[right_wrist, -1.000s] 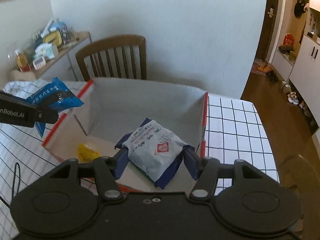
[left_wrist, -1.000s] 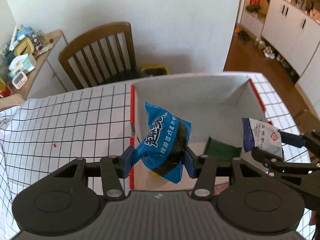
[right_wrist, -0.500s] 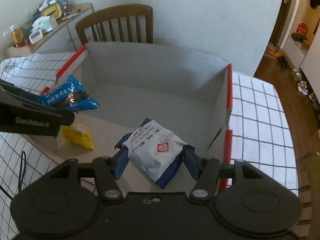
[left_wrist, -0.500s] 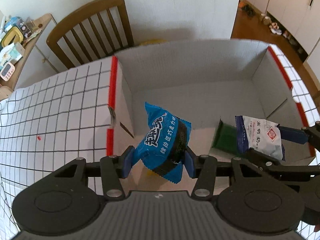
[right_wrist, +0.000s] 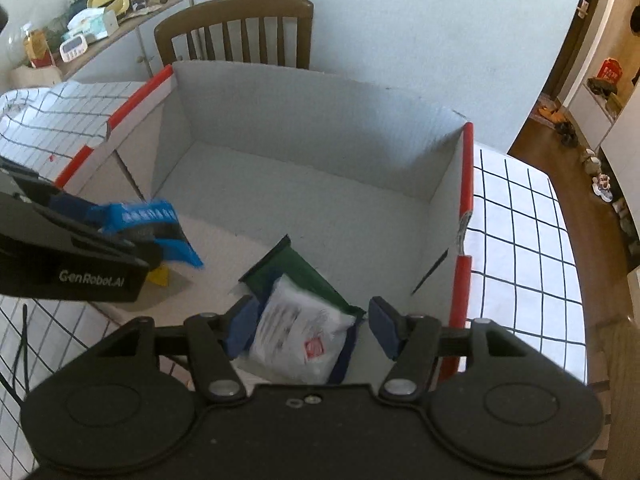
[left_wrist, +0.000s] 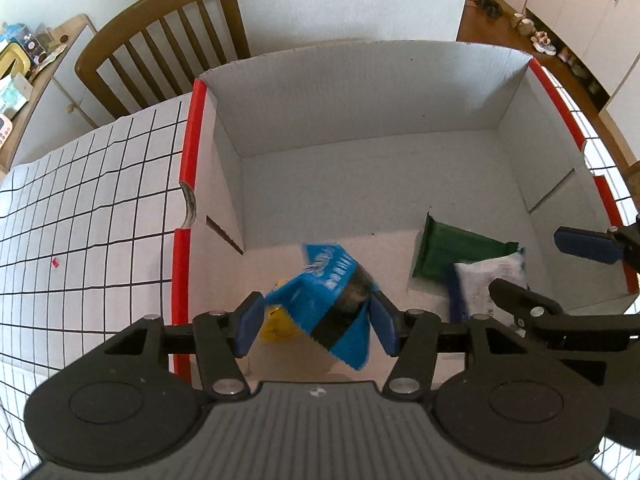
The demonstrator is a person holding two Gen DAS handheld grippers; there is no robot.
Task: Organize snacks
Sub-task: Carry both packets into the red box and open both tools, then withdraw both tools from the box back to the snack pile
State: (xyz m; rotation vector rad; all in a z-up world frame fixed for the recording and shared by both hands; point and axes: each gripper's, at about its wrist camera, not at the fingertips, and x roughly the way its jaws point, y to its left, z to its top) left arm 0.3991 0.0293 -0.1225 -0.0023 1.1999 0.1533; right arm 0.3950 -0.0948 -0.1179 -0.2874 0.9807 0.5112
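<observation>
Both grippers hang over an open white cardboard box with red rims. My left gripper is open; a blue snack bag, blurred with motion, tips out between its fingers above a yellow packet on the box floor. My right gripper is open too; a white snack bag, blurred, is loose between its fingers over a dark green packet. The white bag and green packet also show in the left wrist view, as does the blue bag in the right wrist view.
The box sits on a table with a white, black-grid cloth. A wooden chair stands behind the box. A cluttered side shelf is at the far left. White cabinets line the right.
Both grippers moved forward and down over the box, then opened. The blue bag and the white bag were let go and are dropping into the box.
</observation>
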